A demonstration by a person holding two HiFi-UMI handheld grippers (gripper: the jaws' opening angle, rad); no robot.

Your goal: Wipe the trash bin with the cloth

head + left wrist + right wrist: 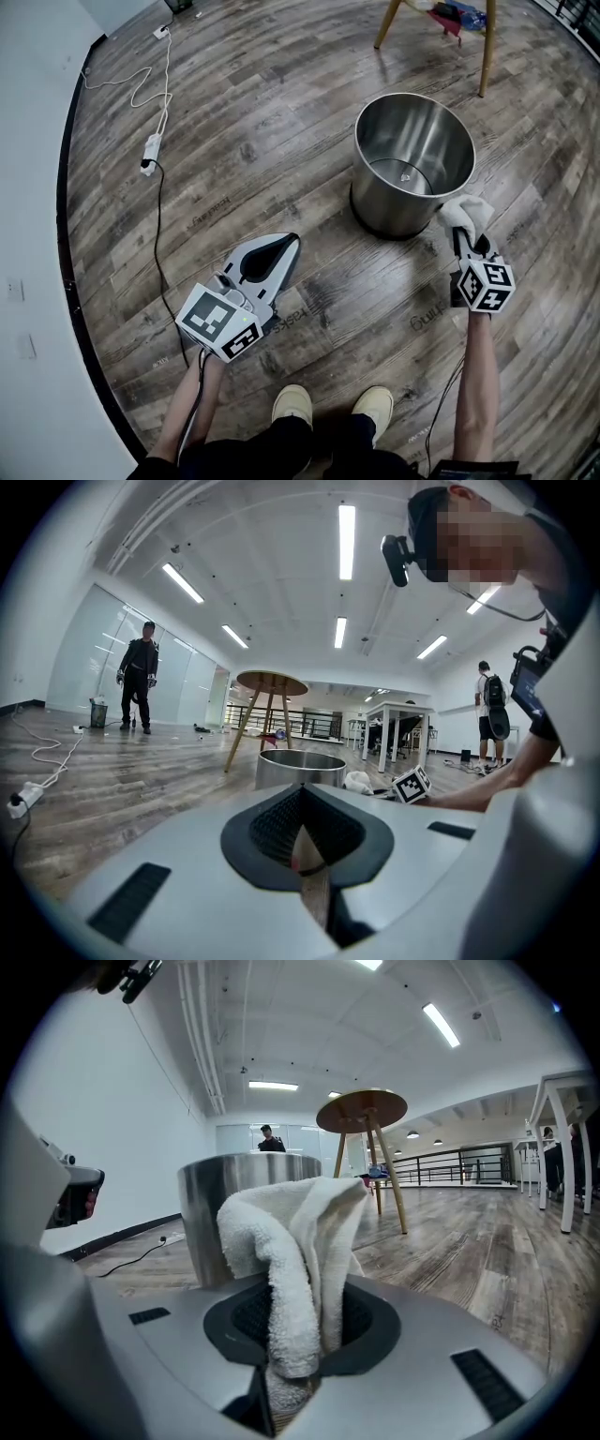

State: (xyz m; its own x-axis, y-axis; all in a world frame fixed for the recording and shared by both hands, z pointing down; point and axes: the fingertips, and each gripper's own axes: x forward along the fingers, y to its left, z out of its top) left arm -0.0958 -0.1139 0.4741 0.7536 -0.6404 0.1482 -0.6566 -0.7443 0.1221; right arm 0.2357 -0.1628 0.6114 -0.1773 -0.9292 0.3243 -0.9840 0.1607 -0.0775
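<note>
A round steel trash bin stands open on the wood floor, and it looks empty inside. My right gripper is shut on a white terry cloth, which rests against the bin's near right side by its rim. In the right gripper view the cloth bunches up out of the jaws, with the bin just behind it. My left gripper hovers over the floor left of the bin, shut and empty. Its view shows closed jaws and the bin ahead.
A power strip with white and black cables lies on the floor at left, near the white wall. Wooden table legs stand behind the bin. The person's shoes are below. People stand far off.
</note>
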